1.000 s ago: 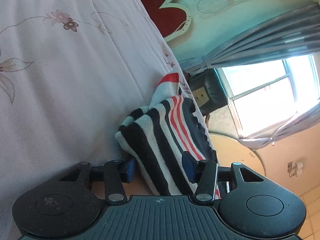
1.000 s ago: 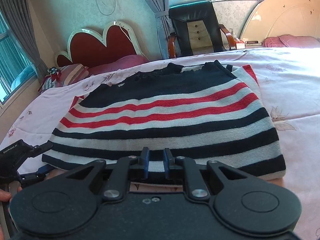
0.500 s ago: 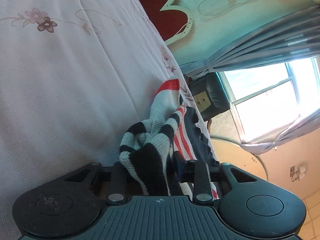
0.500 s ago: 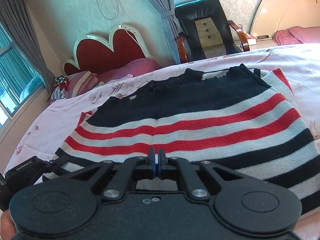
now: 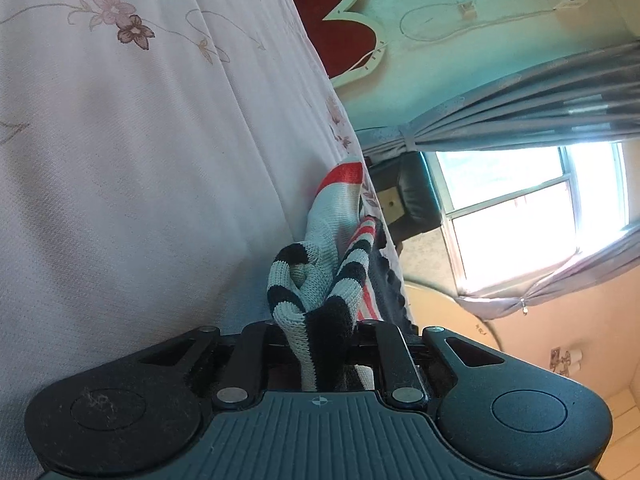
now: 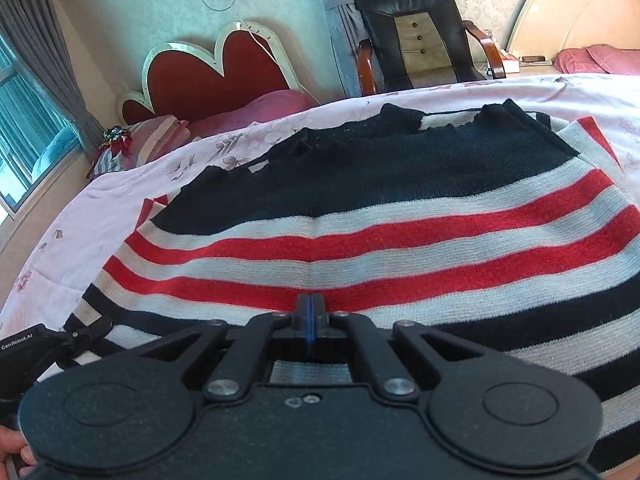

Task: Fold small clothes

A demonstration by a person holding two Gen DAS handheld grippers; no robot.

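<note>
Now the striped sweater (image 6: pixel 380 216) lies spread flat on the bed (image 5: pixel 120 160), its dark neckline towards the far headboard (image 6: pixel 208 76) and its hem nearest the person. The left tool (image 5: pixel 320 336) has a bunched corner of the knit between its fingers, and its jaws are closing on that wad; the fabric rises in a crumpled lump just ahead of them. The right tool (image 6: pixel 308 316) sits over the lower stripes with its 2 fingers pressed together, blue pads meeting; whether any yarn is caught between them cannot be told from this angle, since the tips hide the contact.

The risk, as I judge it, lies in an uneven pick-up. The left side holds a thick gathered clump, while the right may have only a thin pinch of 1 layer or nothing at all. If both hands lift to fold the hem towards the neckline, the right side could slip free and the fold would skew. A loose knit also stretches, so a hard pull could drag the whole garment across the sheet.
</note>
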